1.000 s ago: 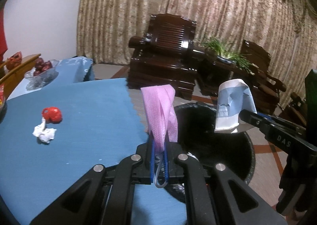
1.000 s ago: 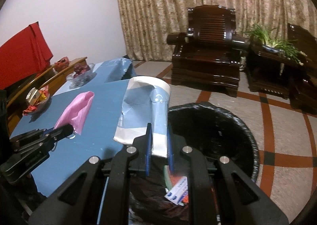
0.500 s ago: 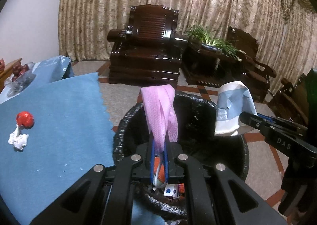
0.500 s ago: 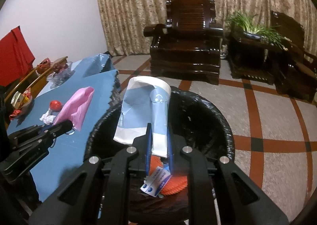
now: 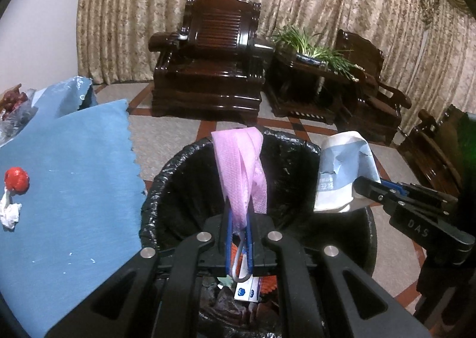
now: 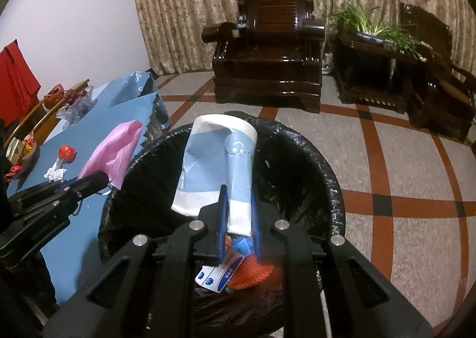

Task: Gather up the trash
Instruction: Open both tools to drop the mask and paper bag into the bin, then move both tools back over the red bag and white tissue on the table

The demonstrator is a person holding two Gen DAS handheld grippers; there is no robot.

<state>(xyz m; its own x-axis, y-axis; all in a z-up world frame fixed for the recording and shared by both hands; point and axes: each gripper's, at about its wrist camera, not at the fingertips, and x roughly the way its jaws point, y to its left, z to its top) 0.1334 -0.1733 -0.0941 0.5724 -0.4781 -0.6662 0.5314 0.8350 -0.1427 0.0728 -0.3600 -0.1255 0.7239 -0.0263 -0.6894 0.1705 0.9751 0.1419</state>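
Over the black-lined bin (image 6: pixel 333 189), my left gripper (image 5: pixel 239 236) pinches a limp pink mask (image 5: pixel 241 171); my right gripper (image 6: pixel 238 219) clamps a crushed, featherlight paper cup (image 6: pixel 226 165) at its base; both should drop freely.

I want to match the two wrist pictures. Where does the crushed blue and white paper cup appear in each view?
Left wrist view: the crushed blue and white paper cup is at right of centre, clamped in the right gripper.
Right wrist view: it is in the centre.
Shared landmark: the black-lined trash bin beneath it.
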